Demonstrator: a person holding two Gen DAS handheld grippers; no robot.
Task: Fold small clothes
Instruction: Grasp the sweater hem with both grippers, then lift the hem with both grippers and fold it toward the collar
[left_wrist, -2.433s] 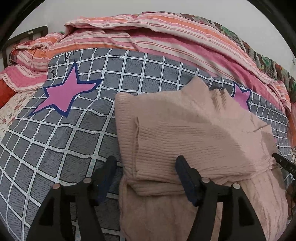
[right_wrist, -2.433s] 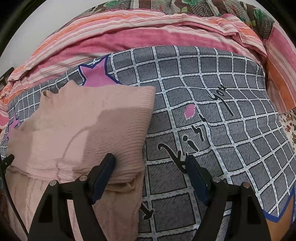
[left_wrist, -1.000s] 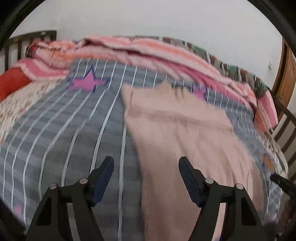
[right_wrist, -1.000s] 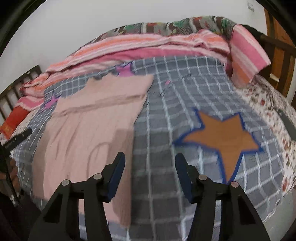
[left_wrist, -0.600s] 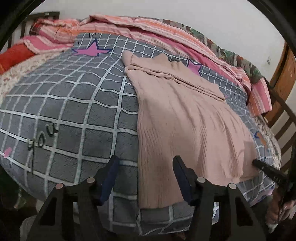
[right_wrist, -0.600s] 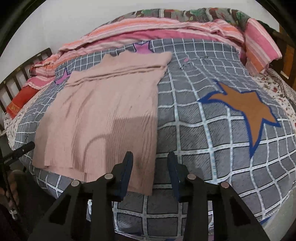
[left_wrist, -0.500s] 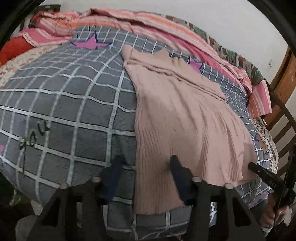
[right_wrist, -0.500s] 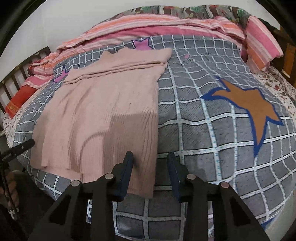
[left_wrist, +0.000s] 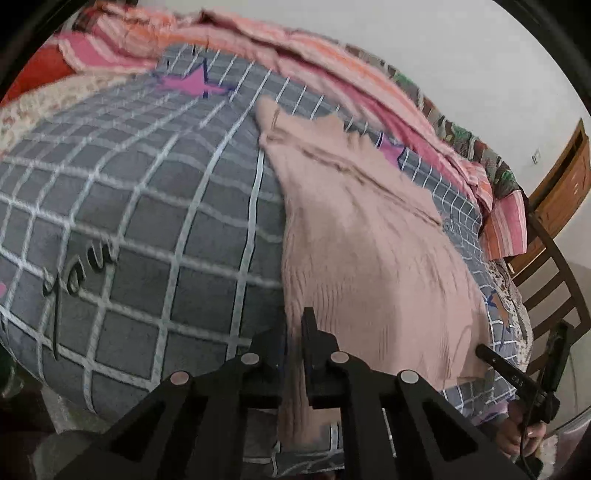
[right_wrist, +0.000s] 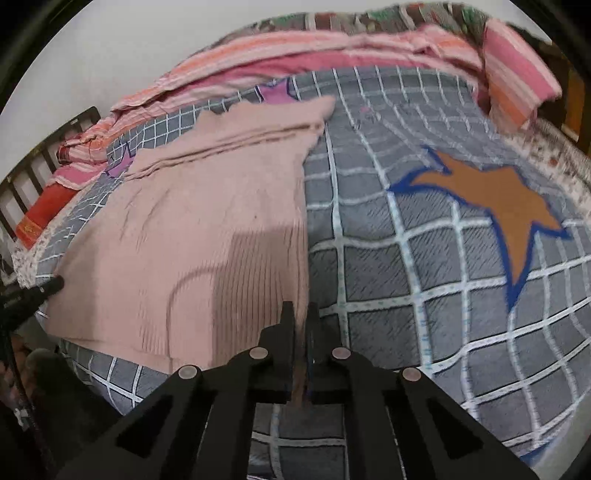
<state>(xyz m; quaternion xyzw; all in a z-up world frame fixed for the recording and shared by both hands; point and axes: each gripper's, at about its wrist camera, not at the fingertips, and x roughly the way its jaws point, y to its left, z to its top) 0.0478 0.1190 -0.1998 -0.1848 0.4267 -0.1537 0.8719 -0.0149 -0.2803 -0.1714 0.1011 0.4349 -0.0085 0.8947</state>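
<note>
Garment: a pink ribbed knit lies spread lengthwise on the bed, its far end already folded over near the striped quilt, its near hem hanging at the bed's front edge
Garment, right view: the same knit fills the left half of the picture, beside an orange star printed on the grey checked cover
Left gripper: the left gripper has its jaws drawn together on the near left corner of the hem; cloth shows between them
Right gripper: the right gripper has its jaws pressed together on the near right corner, with a strip of pink cloth running down between them
What changed: half a second ago both pairs of jaws stood apart, straddling the hem corners; now both have closed on the cloth. A couple of seconds back both worked at the far folded end with jaws wide
Meaning for the task: judged from this, the hem is now held at both corners, so the next fold, carrying the hem up toward the far end, looks ready to begin
Caution: the knit is soft and stretchy, so uneven lifting would likely skew the fold
</note>
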